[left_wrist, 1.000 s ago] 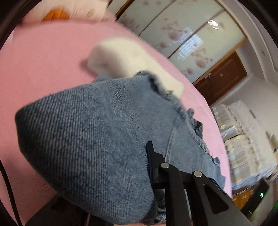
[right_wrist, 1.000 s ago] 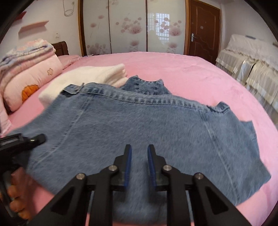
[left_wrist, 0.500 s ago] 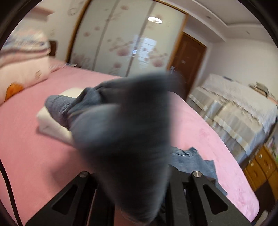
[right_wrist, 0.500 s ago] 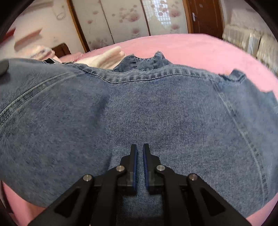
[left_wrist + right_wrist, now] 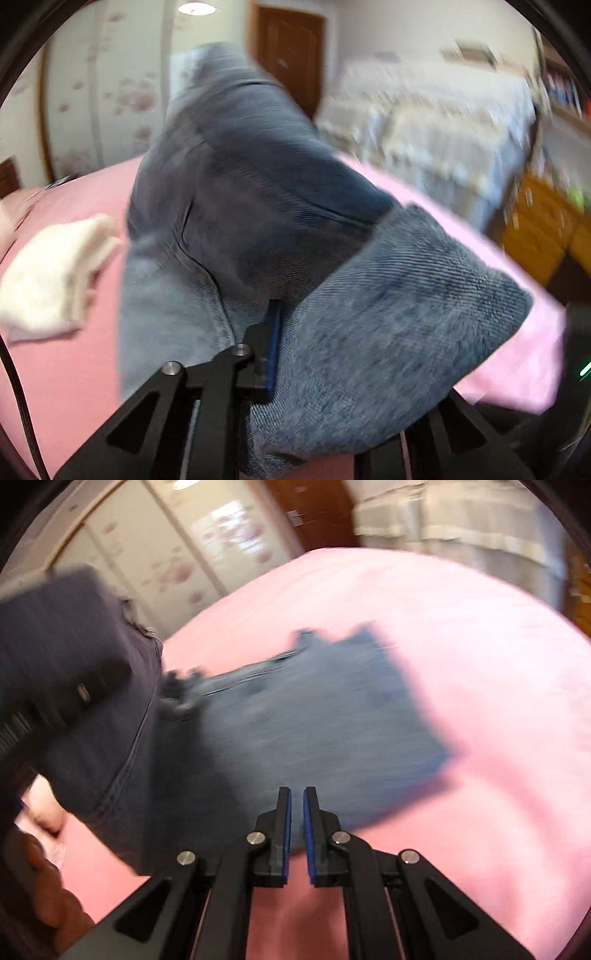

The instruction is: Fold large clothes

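Note:
A blue denim garment (image 5: pixel 314 720) lies partly flat on the pink bed (image 5: pixel 480 664). Its left part (image 5: pixel 81 672) is lifted and hangs blurred. In the left wrist view the denim (image 5: pixel 388 314) drapes over my left gripper (image 5: pixel 291 325) and hides the right finger. The left finger's blue pad (image 5: pixel 274 350) shows against the cloth. Those jaws are opening with a fold of denim still caught between them. My right gripper (image 5: pixel 297 805) is shut with nothing between its pads, at the near edge of the flat denim.
A folded white towel (image 5: pixel 51 273) lies on the bed to the left. A person's hand (image 5: pixel 44 886) shows at the lower left of the right wrist view. Beyond the bed stand a white-covered bed (image 5: pixel 443 122), a wooden cabinet (image 5: pixel 535 229) and a brown door (image 5: pixel 291 55).
My left gripper rolled and swung to the right, carrying the denim up and across. My right gripper closed and drew back to the garment's near edge.

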`<state>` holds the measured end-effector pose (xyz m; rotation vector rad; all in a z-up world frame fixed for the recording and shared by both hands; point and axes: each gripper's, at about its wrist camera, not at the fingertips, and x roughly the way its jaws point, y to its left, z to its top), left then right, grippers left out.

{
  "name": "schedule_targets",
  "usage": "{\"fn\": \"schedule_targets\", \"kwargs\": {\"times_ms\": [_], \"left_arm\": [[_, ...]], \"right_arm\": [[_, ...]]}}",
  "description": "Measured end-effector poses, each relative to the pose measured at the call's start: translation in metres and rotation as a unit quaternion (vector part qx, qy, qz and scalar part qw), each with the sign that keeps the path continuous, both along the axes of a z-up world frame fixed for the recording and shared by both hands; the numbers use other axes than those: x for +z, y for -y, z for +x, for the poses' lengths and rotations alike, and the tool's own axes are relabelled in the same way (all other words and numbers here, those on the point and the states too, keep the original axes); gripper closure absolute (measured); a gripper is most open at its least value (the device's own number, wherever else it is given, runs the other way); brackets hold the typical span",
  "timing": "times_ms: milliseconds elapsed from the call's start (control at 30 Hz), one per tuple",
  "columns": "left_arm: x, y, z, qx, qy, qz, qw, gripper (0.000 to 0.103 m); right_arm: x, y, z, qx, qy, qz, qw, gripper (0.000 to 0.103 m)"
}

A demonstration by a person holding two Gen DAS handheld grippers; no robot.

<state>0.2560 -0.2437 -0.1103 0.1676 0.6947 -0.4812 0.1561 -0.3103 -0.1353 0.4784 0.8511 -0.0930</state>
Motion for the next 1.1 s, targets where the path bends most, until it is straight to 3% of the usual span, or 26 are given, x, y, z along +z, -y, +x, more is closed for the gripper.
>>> {"fn": "schedule_targets", "kwargs": {"times_ms": [100,167,233,300,467,533,567,600,633,700,800,867,933,1033,1100], "left_arm": [[-0.061,0.040,0.008,-0.036,-0.080,0.092,0.9919,0.076],[-0.070,0.049,-0.004,-0.039,-0.044,0.119,0.9912,0.074],[-0.064,0.050,-0.010,-0.050,-0.038,0.126,0.9900,0.064],[-0.052,0.044,-0.013,-0.060,-0.071,0.092,0.9913,0.048],[-0.018,0.013,-0.033,-0.047,-0.123,-0.008,0.9913,0.045],[-0.005,-0.013,-0.049,-0.028,-0.114,-0.044,0.9921,0.034],[0.001,-0.021,-0.050,-0.016,-0.104,-0.050,0.9931,0.026],[0.006,-0.033,-0.056,0.003,-0.092,-0.056,0.9942,0.023],[0.009,-0.044,-0.059,0.016,-0.085,-0.061,0.9944,0.023],[0.013,-0.064,-0.058,0.044,-0.077,-0.058,0.9944,0.023],[0.004,-0.089,-0.052,0.104,-0.062,-0.021,0.9924,0.023],[-0.013,-0.104,-0.039,0.142,-0.083,-0.006,0.9863,0.023],[-0.025,-0.121,-0.025,0.171,-0.109,-0.014,0.9791,0.023],[-0.044,-0.144,-0.011,0.190,-0.136,-0.031,0.9719,0.023],[-0.052,-0.148,-0.009,0.187,-0.138,-0.041,0.9716,0.023]], "right_arm": [[-0.006,0.027,-0.015,-0.030,-0.024,-0.024,0.999,0.096],[-0.012,0.039,-0.021,-0.040,-0.036,-0.023,0.998,0.096],[-0.016,0.044,-0.024,-0.043,-0.042,-0.012,0.998,0.096],[-0.015,0.048,-0.028,-0.041,-0.039,-0.008,0.998,0.096],[-0.008,0.053,-0.035,-0.030,-0.018,0.005,0.999,0.095],[0.000,0.058,-0.039,-0.027,-0.008,0.023,0.999,0.082],[0.002,0.060,-0.037,-0.027,-0.001,0.034,0.999,0.068],[0.008,0.061,-0.039,-0.029,0.010,0.042,0.999,0.057],[0.014,0.061,-0.043,-0.031,0.021,0.046,0.998,0.054],[0.021,0.061,-0.043,-0.024,0.034,0.054,0.998,0.052],[0.025,0.054,-0.041,-0.011,0.033,0.060,0.998,0.052],[0.023,0.050,-0.036,-0.005,0.026,0.065,0.998,0.052],[0.017,0.046,-0.030,0.000,0.016,0.077,0.997,0.052],[0.006,0.042,-0.024,0.003,0.000,0.099,0.995,0.052],[-0.002,0.040,-0.014,-0.001,-0.017,0.104,0.994,0.050]]}}
